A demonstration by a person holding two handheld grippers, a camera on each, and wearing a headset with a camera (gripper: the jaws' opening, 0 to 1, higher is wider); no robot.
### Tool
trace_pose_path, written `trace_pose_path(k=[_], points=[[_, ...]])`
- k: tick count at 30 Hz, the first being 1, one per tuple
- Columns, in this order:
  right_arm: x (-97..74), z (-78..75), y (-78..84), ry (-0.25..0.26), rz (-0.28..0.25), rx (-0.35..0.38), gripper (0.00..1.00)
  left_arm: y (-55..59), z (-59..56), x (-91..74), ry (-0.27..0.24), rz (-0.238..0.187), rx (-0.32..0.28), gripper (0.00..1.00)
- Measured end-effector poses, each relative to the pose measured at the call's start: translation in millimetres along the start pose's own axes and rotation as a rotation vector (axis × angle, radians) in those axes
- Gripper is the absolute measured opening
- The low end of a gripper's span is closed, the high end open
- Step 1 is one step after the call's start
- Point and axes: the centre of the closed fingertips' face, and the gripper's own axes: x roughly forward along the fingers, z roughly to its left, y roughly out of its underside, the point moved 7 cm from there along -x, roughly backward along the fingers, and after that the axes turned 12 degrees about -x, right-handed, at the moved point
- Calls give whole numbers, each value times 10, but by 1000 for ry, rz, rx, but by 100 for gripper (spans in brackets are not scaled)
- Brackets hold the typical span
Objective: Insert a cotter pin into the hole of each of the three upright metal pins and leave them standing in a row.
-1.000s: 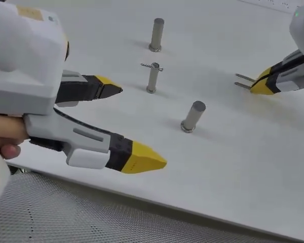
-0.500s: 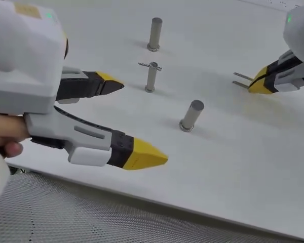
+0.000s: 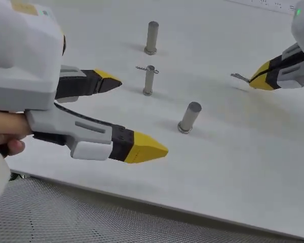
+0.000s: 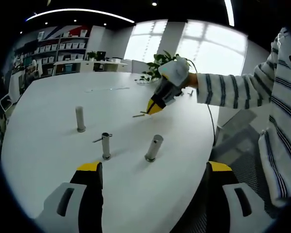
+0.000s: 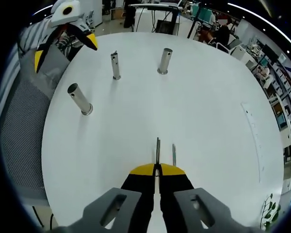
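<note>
Three metal pins stand upright in a slanting row on the white table (image 3: 253,152): the far pin (image 3: 152,37), the middle pin (image 3: 149,80) and the near pin (image 3: 189,117). A fitted cotter pin (image 3: 143,68) sits crosswise through the top of the middle pin. I hold the left gripper (image 3: 134,115) on the near left side of the row, beside the middle pin and apart from it, its jaws spread wide and gripping nothing. Off to the right, well apart from all three pins, the right gripper (image 3: 252,81) has its jaws pinched together on a held cotter pin (image 3: 238,77). This pin juts from the yellow tips toward the row, low over the table. I cannot tell whether it touches the surface.
</note>
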Motion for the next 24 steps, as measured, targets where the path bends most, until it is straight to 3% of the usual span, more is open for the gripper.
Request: trace_pose_path(k=[8,24], points=[[-136,3,-3,67,-58,-3,0,-78,-14,61,8,-26,-24,80],[-383,291,-254,148,-145,-68,0,-311,-97,297,78,-103,-109,66]])
